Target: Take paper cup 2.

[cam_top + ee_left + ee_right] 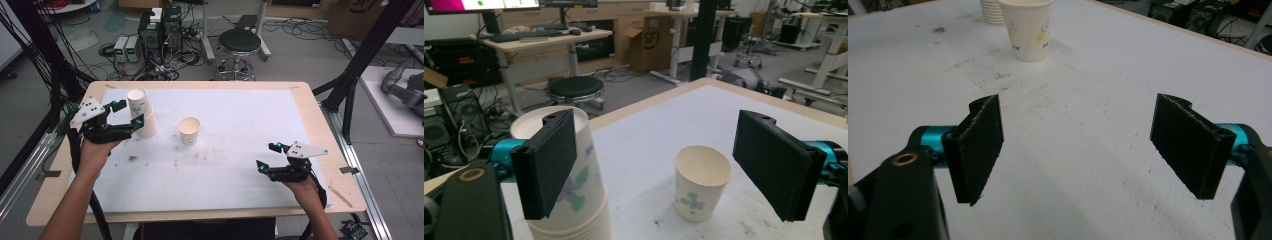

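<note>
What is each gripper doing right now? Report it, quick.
Left gripper: open, holding nothing, beside the stack of paper cups.
Right gripper: open, empty, over the table.

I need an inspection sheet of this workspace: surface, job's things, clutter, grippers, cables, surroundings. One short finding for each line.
Surface: white sheet on a wooden table, with dark stains near the middle.
Job's things: stack of paper cups at the left; single paper cup upright and empty beside it, apart.
Clutter: nothing seen on the sheet.
Grippers: left gripper open at the stack, with no pad pressing on it; right gripper open, with nothing between its jaws.
Cables: a black cable trails from the left gripper; many cables on the floor behind.
Surroundings: black stool, computer towers, desks.
</note>
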`<state>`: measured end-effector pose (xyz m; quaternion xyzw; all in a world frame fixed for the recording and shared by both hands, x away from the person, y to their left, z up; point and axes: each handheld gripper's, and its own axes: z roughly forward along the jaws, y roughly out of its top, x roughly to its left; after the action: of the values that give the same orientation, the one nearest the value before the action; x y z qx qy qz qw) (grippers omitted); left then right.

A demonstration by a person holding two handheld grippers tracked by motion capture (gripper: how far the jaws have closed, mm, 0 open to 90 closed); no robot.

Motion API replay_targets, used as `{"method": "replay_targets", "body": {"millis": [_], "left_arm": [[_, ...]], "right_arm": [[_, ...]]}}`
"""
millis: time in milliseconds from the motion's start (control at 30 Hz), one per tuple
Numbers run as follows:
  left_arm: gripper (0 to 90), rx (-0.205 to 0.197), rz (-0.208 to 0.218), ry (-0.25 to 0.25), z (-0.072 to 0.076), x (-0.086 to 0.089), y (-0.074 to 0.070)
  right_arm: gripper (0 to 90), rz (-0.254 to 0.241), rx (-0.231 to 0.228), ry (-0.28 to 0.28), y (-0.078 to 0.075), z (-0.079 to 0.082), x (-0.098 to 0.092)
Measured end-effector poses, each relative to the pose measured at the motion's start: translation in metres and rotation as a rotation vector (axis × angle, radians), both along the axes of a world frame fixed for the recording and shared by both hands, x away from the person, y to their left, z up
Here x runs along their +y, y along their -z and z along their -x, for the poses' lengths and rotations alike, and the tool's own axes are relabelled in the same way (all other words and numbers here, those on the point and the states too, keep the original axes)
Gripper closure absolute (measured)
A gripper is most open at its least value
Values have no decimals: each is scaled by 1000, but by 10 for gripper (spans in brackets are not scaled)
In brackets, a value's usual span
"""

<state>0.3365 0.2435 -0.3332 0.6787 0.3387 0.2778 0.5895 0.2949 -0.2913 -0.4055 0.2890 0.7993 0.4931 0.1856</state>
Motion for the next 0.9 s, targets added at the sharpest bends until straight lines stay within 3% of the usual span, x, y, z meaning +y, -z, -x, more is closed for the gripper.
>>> {"method": "replay_targets", "body": {"millis": [267, 433, 900], "left_arm": [[169, 37, -43, -110, -28, 2, -16], [169, 80, -62, -126, -44, 3, -16], [170, 201, -88, -154, -77, 3, 2]], "right_arm": [[216, -2, -2, 11, 0, 0, -2], [216, -10, -10, 13, -2, 1, -2], [217, -4, 3, 7, 1, -1, -1]]}}
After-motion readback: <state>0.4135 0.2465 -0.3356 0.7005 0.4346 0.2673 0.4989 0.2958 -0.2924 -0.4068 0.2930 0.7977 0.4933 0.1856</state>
